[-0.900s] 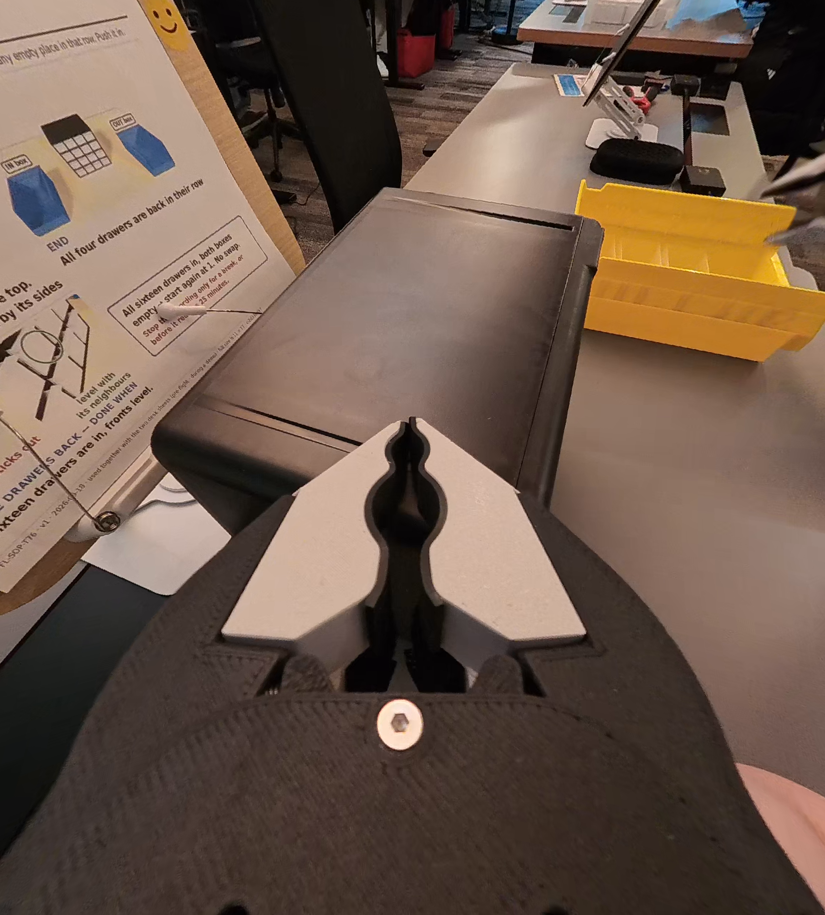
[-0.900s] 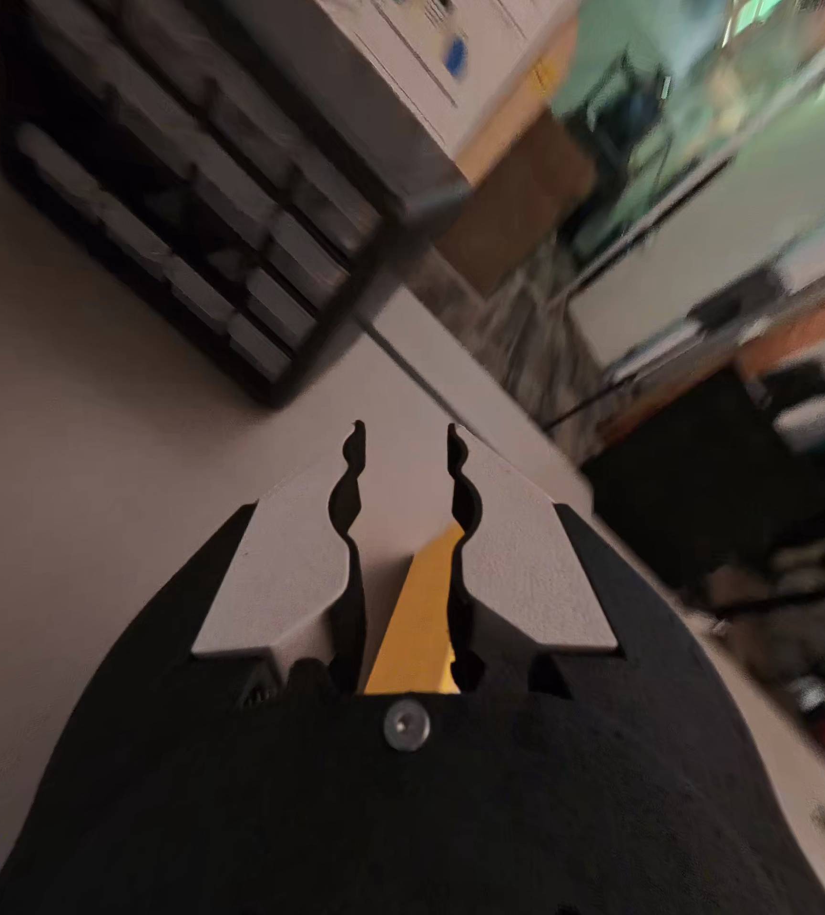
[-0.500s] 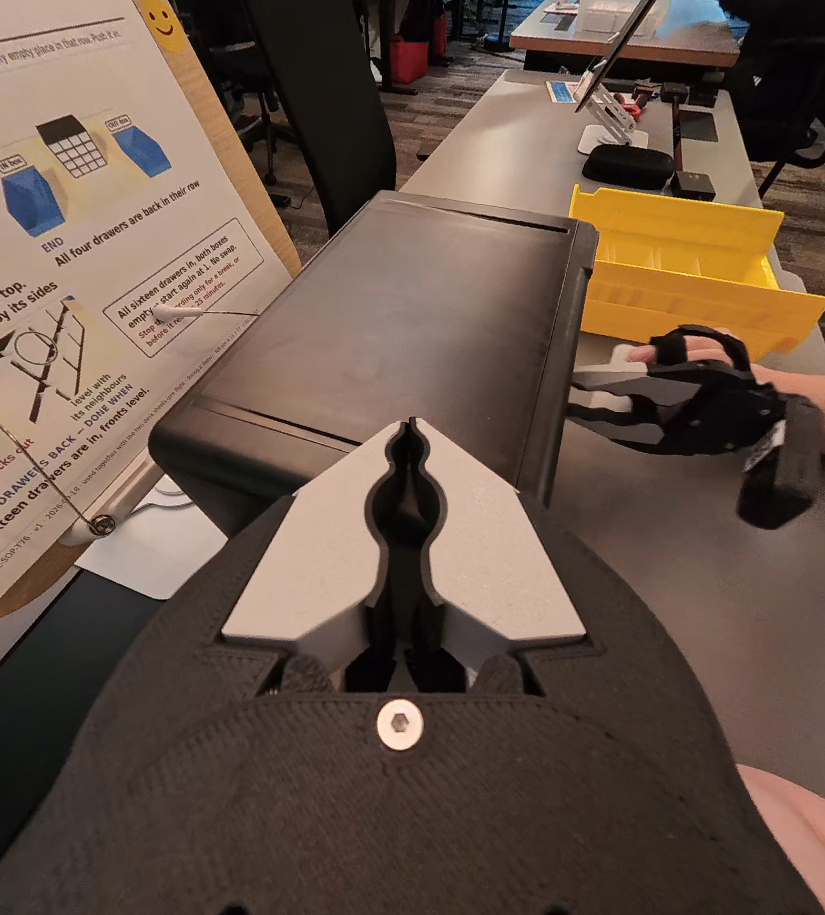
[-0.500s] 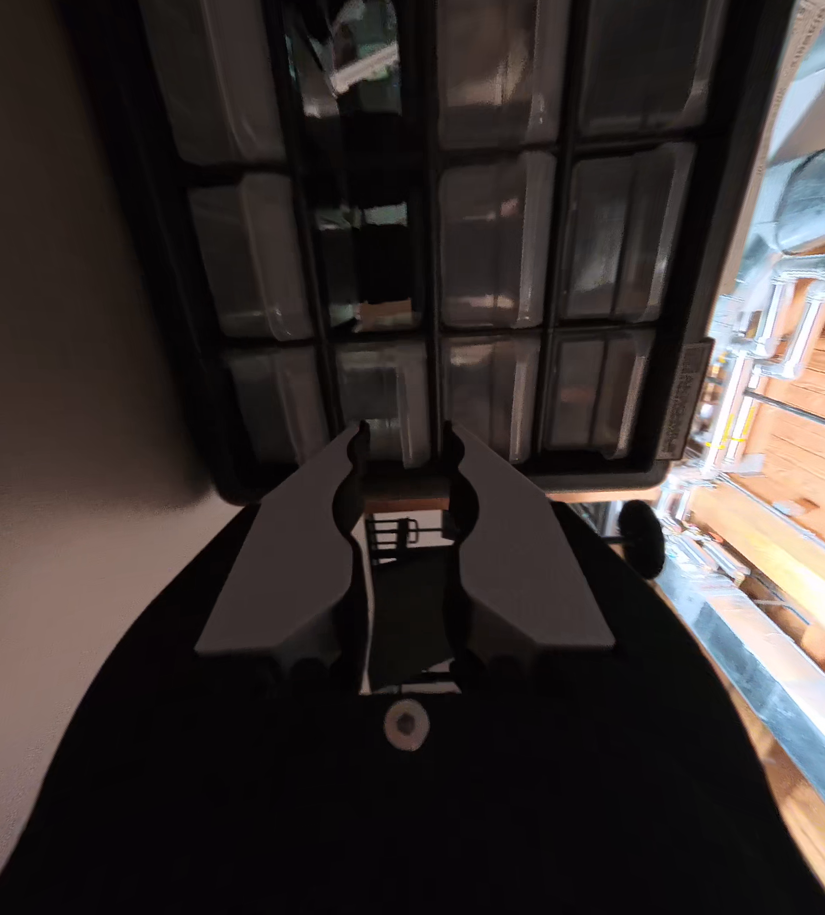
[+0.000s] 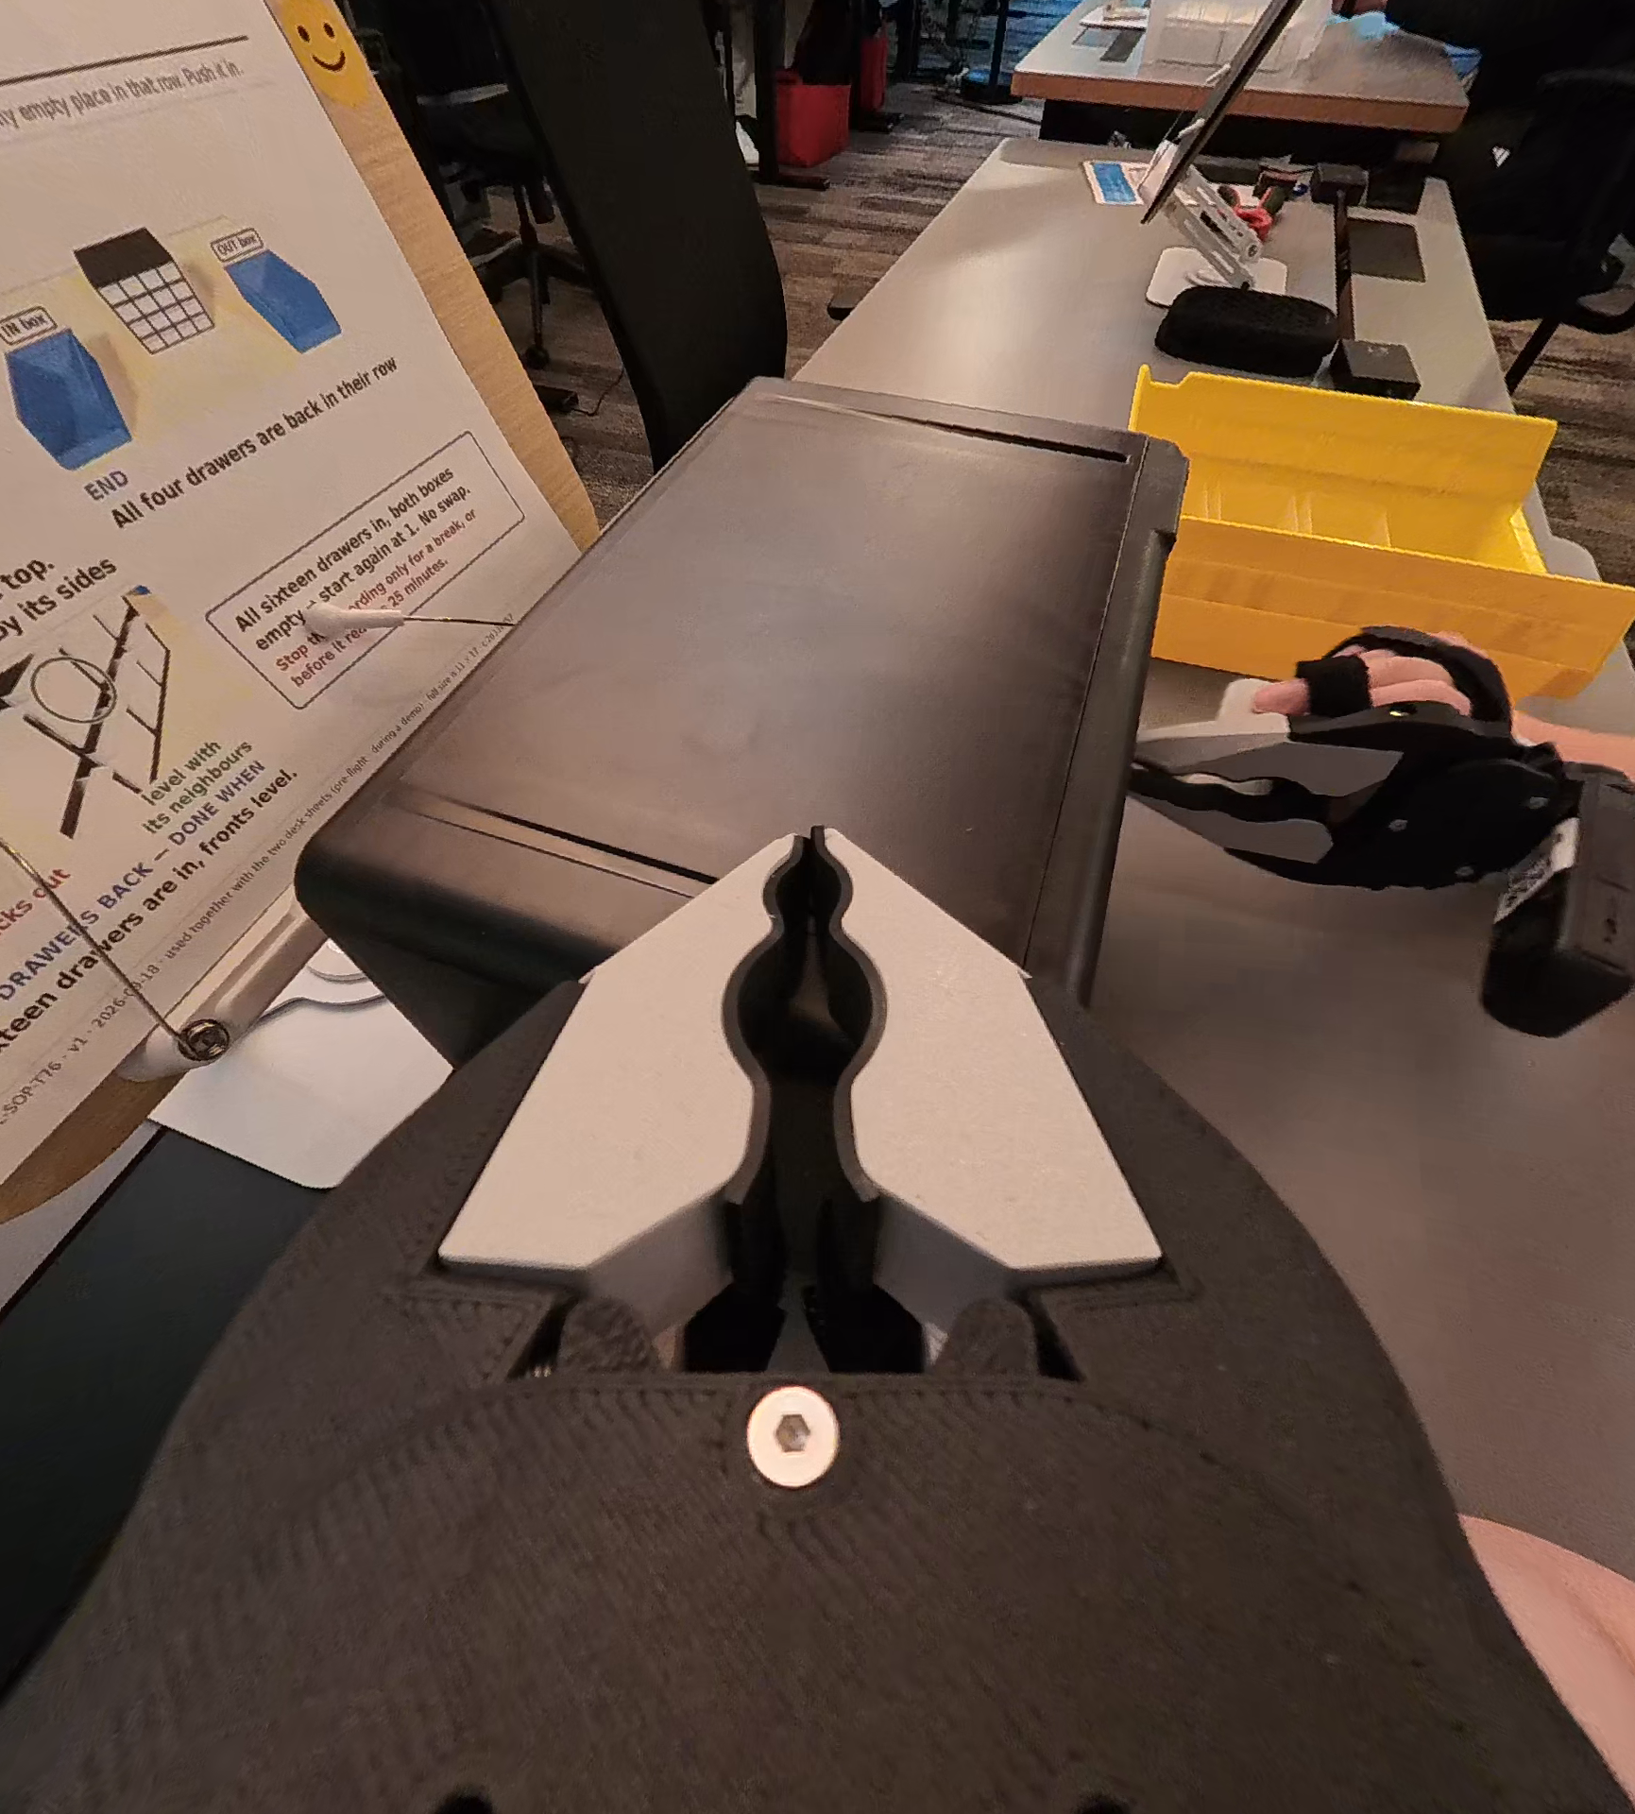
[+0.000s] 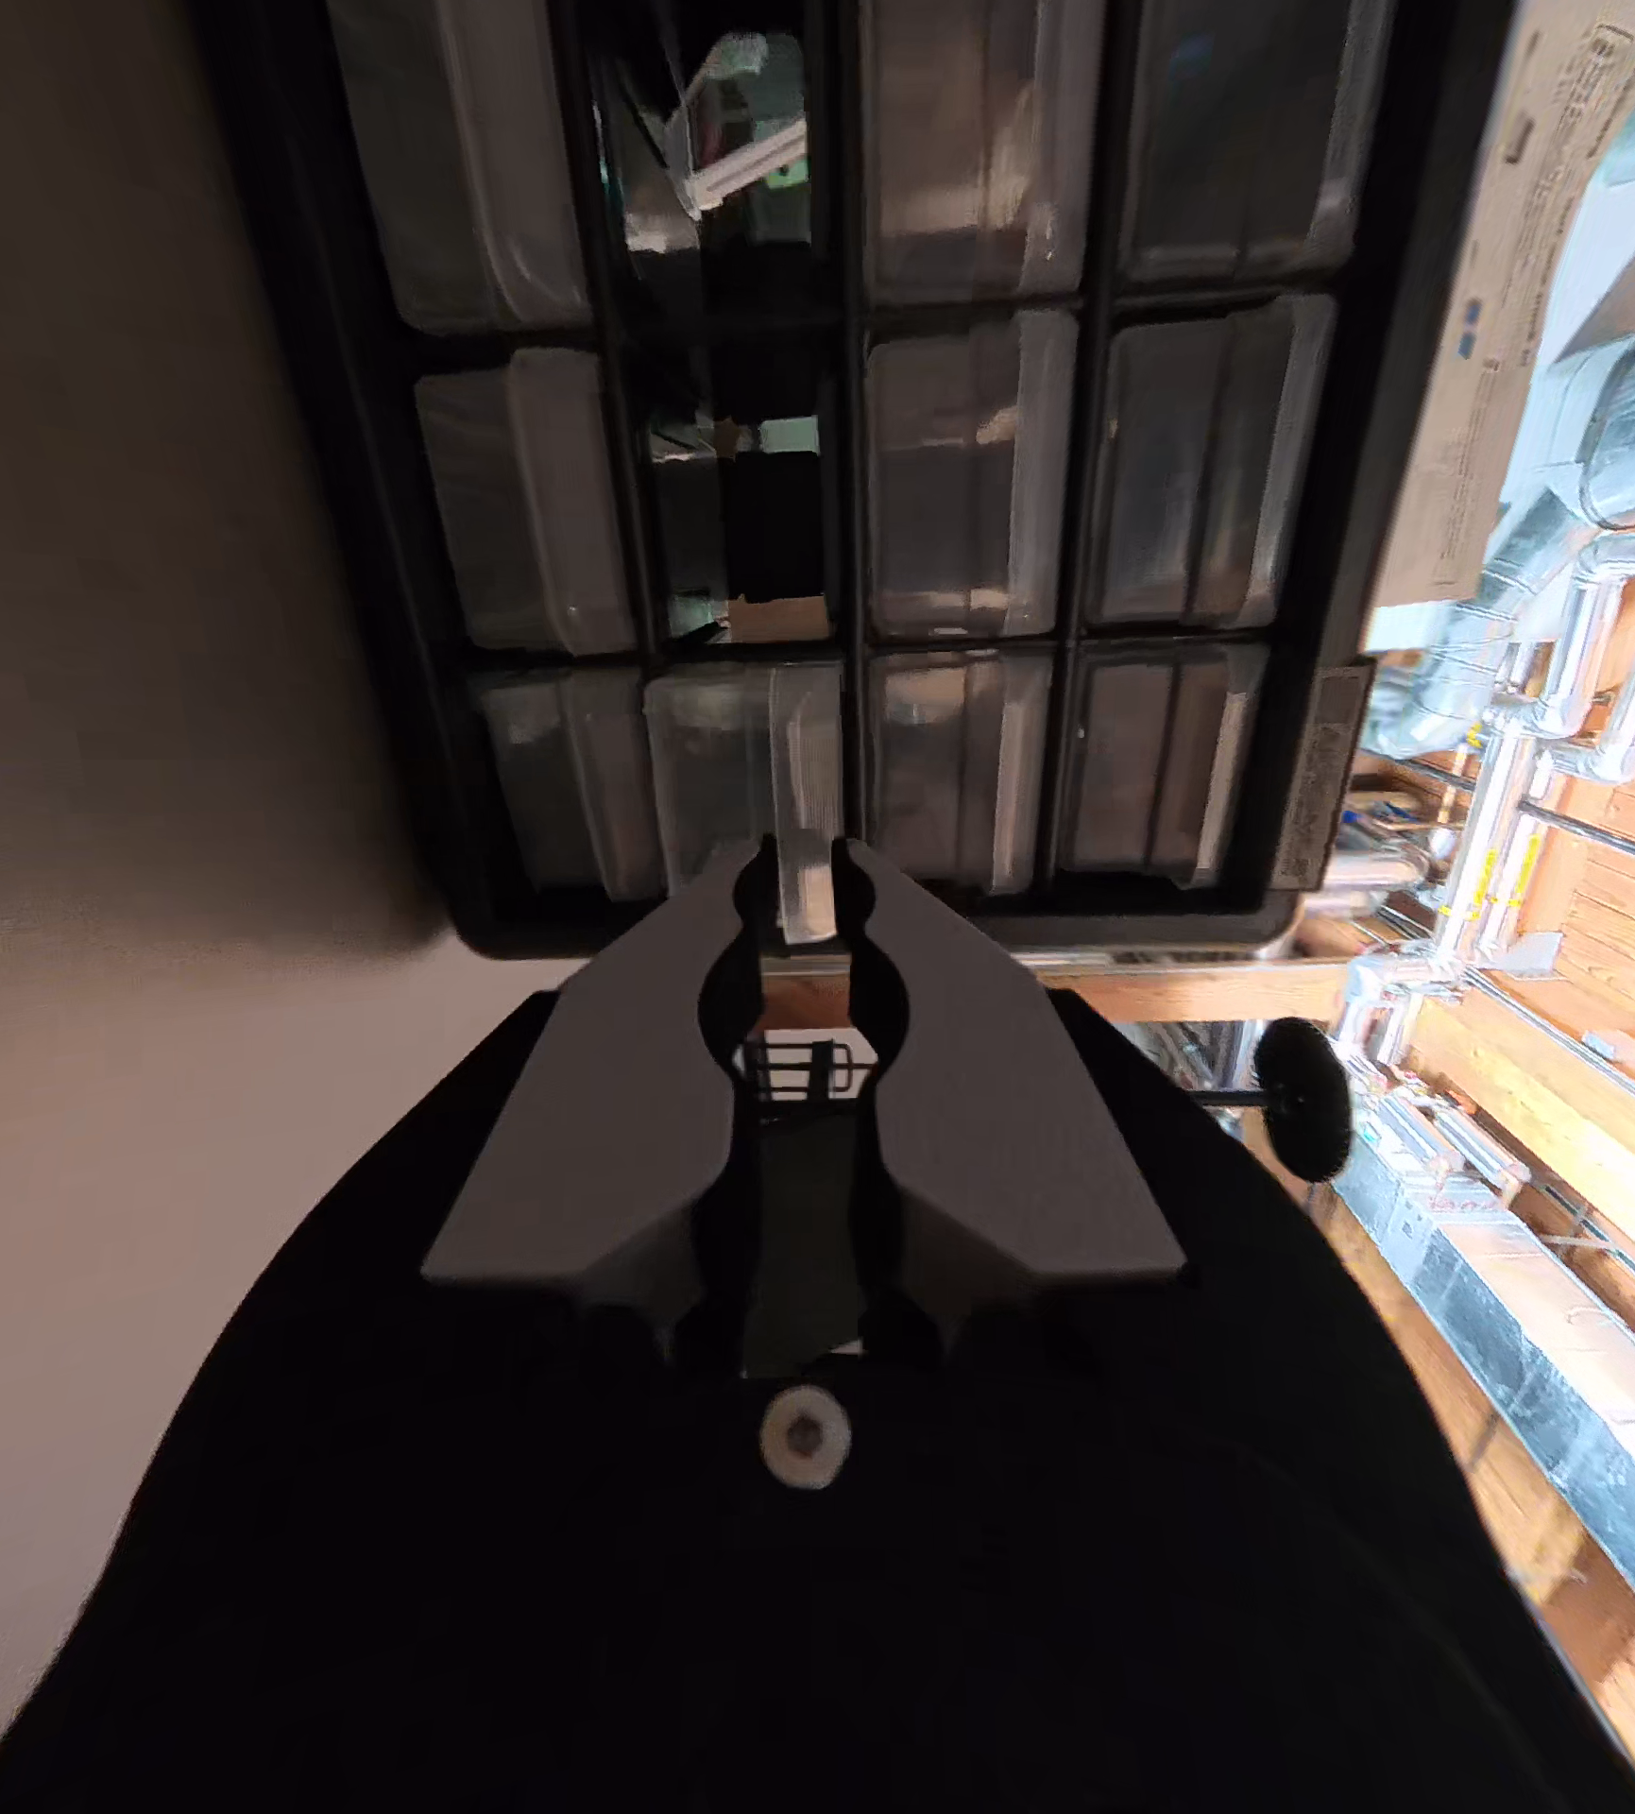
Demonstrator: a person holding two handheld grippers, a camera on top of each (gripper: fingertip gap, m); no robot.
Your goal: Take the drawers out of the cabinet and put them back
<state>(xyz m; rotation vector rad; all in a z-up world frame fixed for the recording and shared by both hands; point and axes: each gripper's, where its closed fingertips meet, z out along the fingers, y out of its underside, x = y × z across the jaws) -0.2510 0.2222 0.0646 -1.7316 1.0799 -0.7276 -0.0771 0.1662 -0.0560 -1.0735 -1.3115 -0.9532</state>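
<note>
The black plastic small-parts cabinet [image 6: 852, 471] fills the space straight ahead of the right gripper [image 6: 805, 864], its front a grid of clear plastic drawers seen turned on its side in the right wrist view. One clear drawer [image 6: 744, 775], in the row nearest the gripper, has its ribbed handle tab [image 6: 803, 883] reaching back between the gripper's two grey fingers; the fingers stand a little apart with the tab in the gap, and it is not clear whether they press on it yet. Beyond that drawer, two compartments [image 6: 735, 491] in the same line are open holes through which the room behind shows, while the drawers on either side of them sit in place. In the left wrist view the same cabinet [image 5: 793, 638] lies just ahead of the left gripper [image 5: 813, 844], its flat dark top facing up, and that gripper's grey fingers are closed tip to tip with nothing between them. To the right of the cabinet the right gripper [image 5: 1186, 785] appears again, held by a hand in a black fingerless glove [image 5: 1382, 687], pointing into the cabinet's front face. Farther off behind that hand a yellow plastic bin [image 5: 1363, 550] rests on the grey tabletop [image 5: 1284, 1129]. To the left of the left gripper a white printed instruction sheet [image 5: 156, 491] leans on a wooden board.
</note>
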